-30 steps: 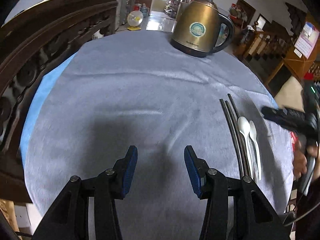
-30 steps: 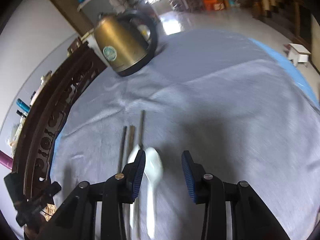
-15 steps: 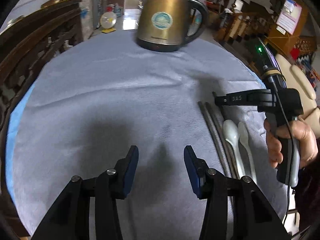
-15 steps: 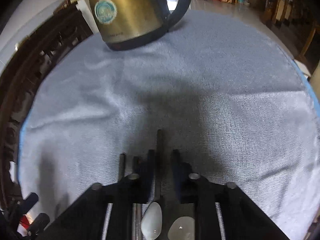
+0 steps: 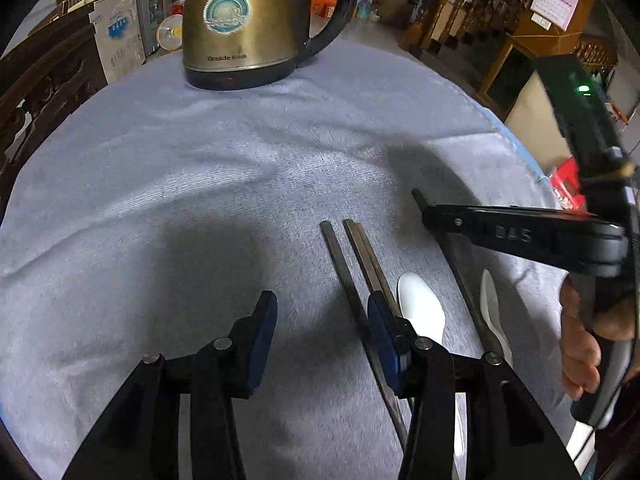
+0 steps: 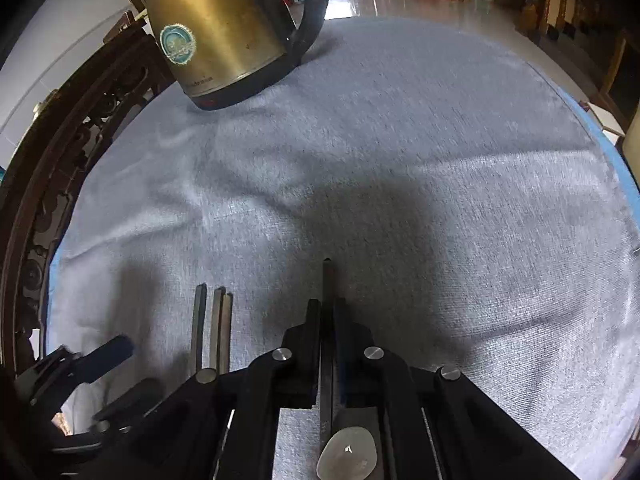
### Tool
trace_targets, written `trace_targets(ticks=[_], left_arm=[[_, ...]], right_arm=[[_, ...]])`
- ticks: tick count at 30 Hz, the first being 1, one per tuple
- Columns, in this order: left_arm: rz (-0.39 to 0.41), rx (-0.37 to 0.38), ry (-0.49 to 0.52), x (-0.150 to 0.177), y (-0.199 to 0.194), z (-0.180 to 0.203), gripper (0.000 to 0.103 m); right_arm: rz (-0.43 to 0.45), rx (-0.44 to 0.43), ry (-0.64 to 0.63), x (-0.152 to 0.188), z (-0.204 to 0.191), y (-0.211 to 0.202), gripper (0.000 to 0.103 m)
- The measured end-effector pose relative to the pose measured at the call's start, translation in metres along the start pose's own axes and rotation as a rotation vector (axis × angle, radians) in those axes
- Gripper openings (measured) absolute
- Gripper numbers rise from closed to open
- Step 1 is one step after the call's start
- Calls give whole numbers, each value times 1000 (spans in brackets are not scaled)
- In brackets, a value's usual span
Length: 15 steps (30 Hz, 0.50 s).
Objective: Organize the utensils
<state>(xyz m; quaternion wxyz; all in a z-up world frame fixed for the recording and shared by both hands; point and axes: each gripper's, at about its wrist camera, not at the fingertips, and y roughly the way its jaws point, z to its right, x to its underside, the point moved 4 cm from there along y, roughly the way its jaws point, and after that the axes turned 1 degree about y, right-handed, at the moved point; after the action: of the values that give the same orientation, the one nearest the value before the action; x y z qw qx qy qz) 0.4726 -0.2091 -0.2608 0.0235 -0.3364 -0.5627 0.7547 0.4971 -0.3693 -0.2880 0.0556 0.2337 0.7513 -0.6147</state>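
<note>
Right gripper point(image 6: 327, 308) jaws just closed, now pinching one dark chopstick point(image 6: 327, 276) that sticks out at 12 o'clock; likely a pick to sort it. Three chopsticks point(image 6: 212, 320) lie at its 9 o'clock, a spoon point(image 6: 346, 456) under it. Left gripper point(image 5: 322, 320), half spread and empty, has shifted over them; kettle point(image 5: 240, 20) nearer.

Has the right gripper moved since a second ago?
Yes. The right gripper has moved in over the utensils toward the kettle, and its jaws have just closed on a single chopstick lying apart from the others.
</note>
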Motion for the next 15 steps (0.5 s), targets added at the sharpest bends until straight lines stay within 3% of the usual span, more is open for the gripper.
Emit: trace_targets(ticks=[8,10,12,15], left_arm=[[-54,-46,10,-14,22,5,46],[-58,-84,15,-15,22,2,27],[-70,-65,29,-13,21,0,13],[-117,-70,50,-8,17,-8,12]], right_arm=[[6,-31,10,-1,0,0,7],[8,-37,15,0,0,1,7],[5,-44,20,4,3,-5,7],[-20,-51,23,4,3,-4,7]])
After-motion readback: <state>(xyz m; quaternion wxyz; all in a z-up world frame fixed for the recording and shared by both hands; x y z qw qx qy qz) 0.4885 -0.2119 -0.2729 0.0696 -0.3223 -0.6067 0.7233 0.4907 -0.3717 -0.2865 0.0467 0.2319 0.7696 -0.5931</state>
